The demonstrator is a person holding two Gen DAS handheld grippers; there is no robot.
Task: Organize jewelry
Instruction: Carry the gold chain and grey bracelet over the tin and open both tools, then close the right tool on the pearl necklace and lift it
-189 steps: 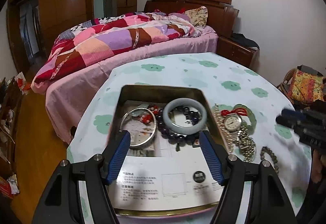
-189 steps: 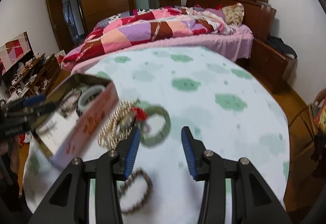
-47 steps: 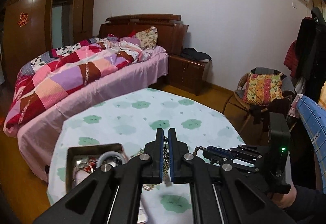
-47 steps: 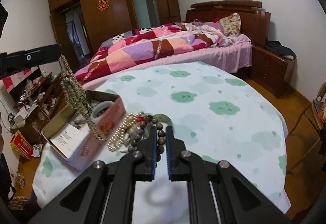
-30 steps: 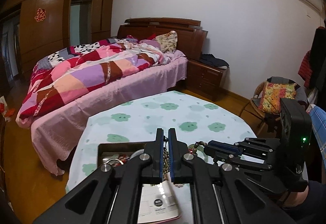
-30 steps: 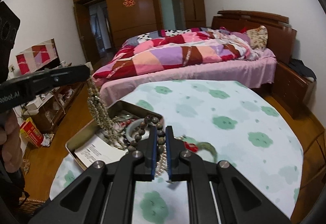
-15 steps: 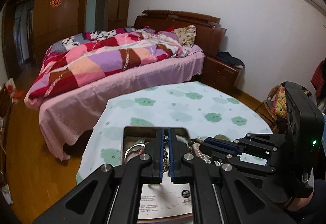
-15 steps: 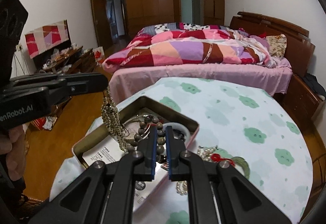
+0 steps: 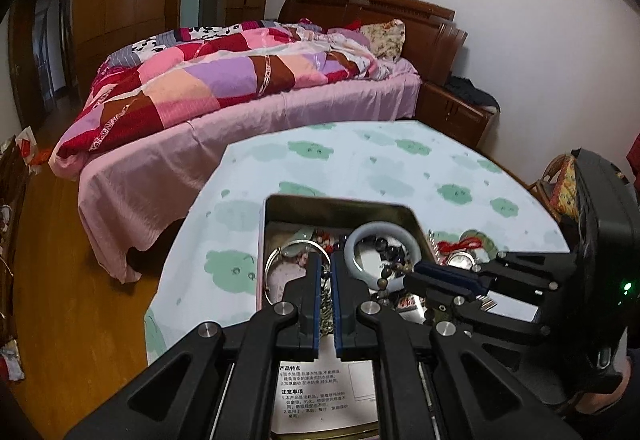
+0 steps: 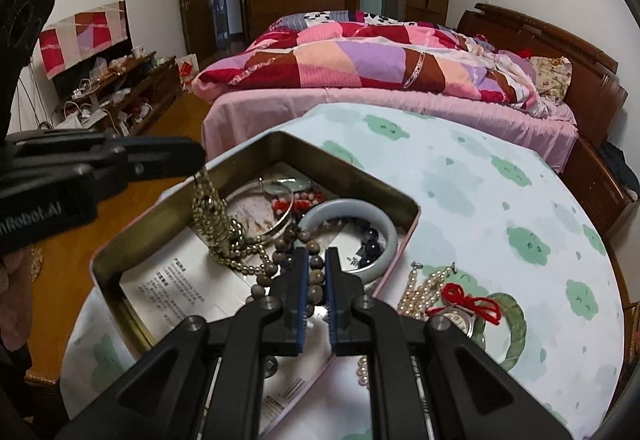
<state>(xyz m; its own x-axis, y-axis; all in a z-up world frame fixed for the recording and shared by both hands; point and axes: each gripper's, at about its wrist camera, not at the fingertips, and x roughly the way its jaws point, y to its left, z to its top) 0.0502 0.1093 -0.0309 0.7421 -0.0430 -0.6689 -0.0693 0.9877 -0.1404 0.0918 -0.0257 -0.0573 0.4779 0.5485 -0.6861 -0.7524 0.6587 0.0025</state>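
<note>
Both handheld grippers are matte black plastic. The left gripper (image 9: 326, 304) and the right gripper (image 10: 316, 304) each have two long fingers lined with blue pads, silver pivot screws, and angular cut-outs. One housing shows a green light; another carries partial white lettering.

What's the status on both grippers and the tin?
Left gripper shut on gold chain. Right gripper shut on brown beads. Both over tin. Nothing blocking.

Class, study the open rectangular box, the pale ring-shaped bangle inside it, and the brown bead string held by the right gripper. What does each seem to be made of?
Open rectangular box: likely tinplate, with thin dull-gold walls that reflect.
Pale ring-shaped bangle: probably jade or glass, milky, smooth and glossy.
Brown bead string in the right gripper: apparently wood or seed, with matte, mottled round beads.
</note>
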